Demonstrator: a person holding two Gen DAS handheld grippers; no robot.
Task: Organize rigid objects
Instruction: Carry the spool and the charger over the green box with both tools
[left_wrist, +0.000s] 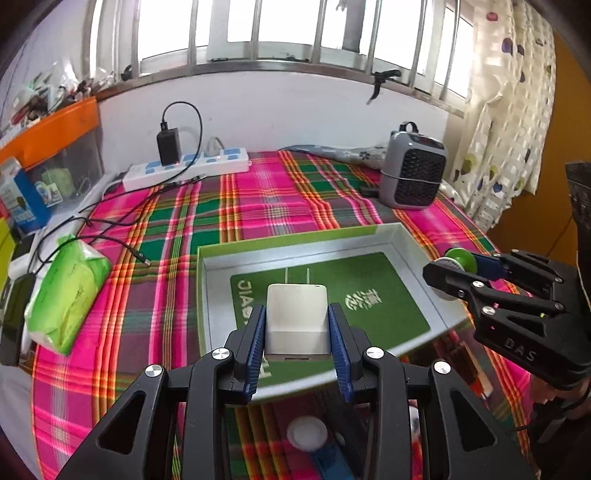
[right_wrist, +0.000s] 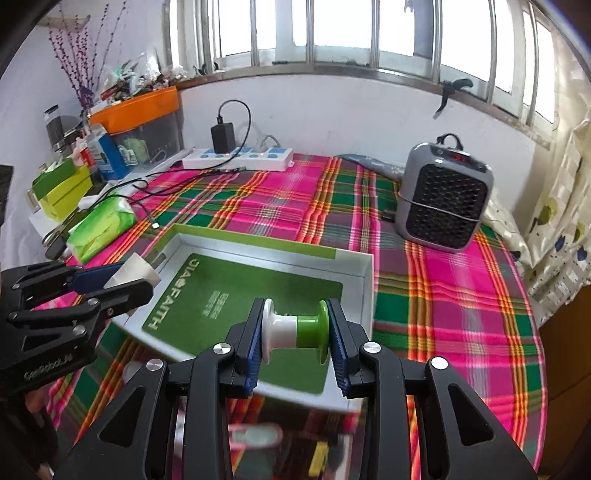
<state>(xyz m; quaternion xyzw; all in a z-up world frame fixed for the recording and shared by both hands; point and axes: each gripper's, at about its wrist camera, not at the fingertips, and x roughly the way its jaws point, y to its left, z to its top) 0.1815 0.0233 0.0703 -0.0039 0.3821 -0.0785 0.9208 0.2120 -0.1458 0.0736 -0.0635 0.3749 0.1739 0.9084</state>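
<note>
1. While both tools hang over it, the shallow box (left_wrist: 413, 243) with green outer walls and pale grey inner walls lies open on the plaid cloth (left_wrist: 258, 195); on its floor lies a flat green card (right_wrist: 236, 295) with white lettering, and nothing else shows on the floor.
2. Held above the box's near part, the white plug adapter (left_wrist: 297, 321) is a rounded block with two metal prongs pointing away from the camera; the left hand-held gripper (left_wrist: 297, 332) has its blue pads pressed against both its sides.
3. Clamped endwise in the right hand-held gripper (right_wrist: 295, 332), the spool (right_wrist: 295, 328) is half white, half green, with a flange at each end touching a pad; it hovers over the box's right near part.
4. Beyond the box stand a grey heater (right_wrist: 443, 199) and a white power strip (left_wrist: 184, 168) with a black charger plugged in.
5. Left of the box lies a green tissue pack (left_wrist: 62, 291).
</note>
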